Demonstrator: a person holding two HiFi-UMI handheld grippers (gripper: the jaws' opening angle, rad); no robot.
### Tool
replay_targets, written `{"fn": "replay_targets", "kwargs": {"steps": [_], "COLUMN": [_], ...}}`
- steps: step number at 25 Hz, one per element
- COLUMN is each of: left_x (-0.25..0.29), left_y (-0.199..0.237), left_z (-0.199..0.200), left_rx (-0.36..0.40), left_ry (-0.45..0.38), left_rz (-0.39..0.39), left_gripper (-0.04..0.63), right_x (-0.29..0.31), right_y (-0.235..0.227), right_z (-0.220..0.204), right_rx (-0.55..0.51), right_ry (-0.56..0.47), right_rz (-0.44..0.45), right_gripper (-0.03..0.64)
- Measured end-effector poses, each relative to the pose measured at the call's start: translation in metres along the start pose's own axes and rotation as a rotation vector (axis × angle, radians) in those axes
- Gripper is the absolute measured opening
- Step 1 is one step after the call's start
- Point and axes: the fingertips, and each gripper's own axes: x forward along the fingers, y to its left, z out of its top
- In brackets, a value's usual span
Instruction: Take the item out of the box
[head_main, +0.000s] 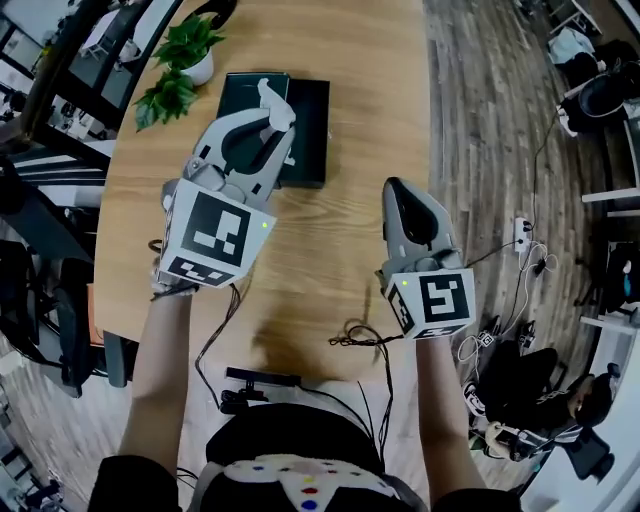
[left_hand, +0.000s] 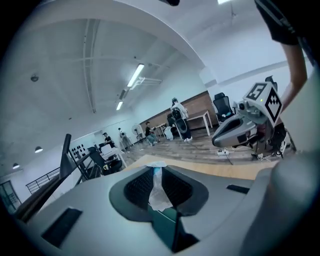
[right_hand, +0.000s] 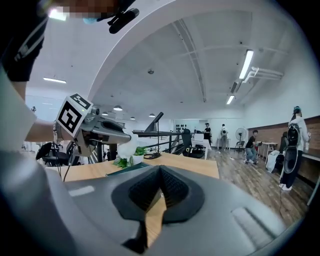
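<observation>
Item (head_main: 269, 96) clamped in left gripper (head_main: 277, 120) over box (head_main: 312, 120); right gripper (head_main: 395, 188) jaws together.

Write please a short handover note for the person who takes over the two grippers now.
Left gripper: shut on a thin white item, held up over the box.
Right gripper: shut, empty, above the table, nearer the person.
Box: dark, at the table's far side, beside a potted plant.
Done: the item seems clear of the box.
Left: probably set the item down on the table and let go.
</observation>
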Motion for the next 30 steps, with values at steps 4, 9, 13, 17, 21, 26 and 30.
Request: {"fn": "replay_targets", "kwargs": {"steps": [4, 9, 13, 17, 21, 26, 30], "left_x": [-0.039, -0.082, -0.111, -0.138, -0.159, -0.183, -0.192], "left_y": [0.005, 0.005, -0.002, -0.01, -0.018, -0.029, -0.039], "left_z": [0.018, 0.035, 0.036, 0.034, 0.034, 0.022, 0.013], "left_rx": [-0.037, -0.079, -0.073, -0.088, -0.099, -0.099, -0.122], "left_ry": [-0.08, -0.16, -0.155, -0.144, -0.158, -0.153, -0.14], "left_rz": [0.037, 0.077, 0.094, 0.106, 0.091, 0.079, 0.071], "left_gripper": [0.057, 0.057, 0.057, 0.057, 0.057, 0.057, 0.057], "right_x": [-0.015, -0.036, -0.053, -0.069, -0.083, -0.098, -0.107], "right_y": [0.012, 0.029, 0.043, 0.056, 0.064, 0.075, 0.08], "right_z": [0.019, 0.037, 0.049, 0.062, 0.069, 0.063, 0.058], "right_rx": [-0.017, -0.029, -0.033, -0.056, -0.065, -0.043, -0.029], "right_ry": [-0.031, -0.062, -0.077, -0.095, -0.101, -0.084, -0.073], "right_rz": [-0.018, -0.024, -0.018, -0.013, -0.016, -0.018, -0.022], "right_gripper": [0.008, 0.008, 0.008, 0.008, 0.008, 0.008, 0.008]}}
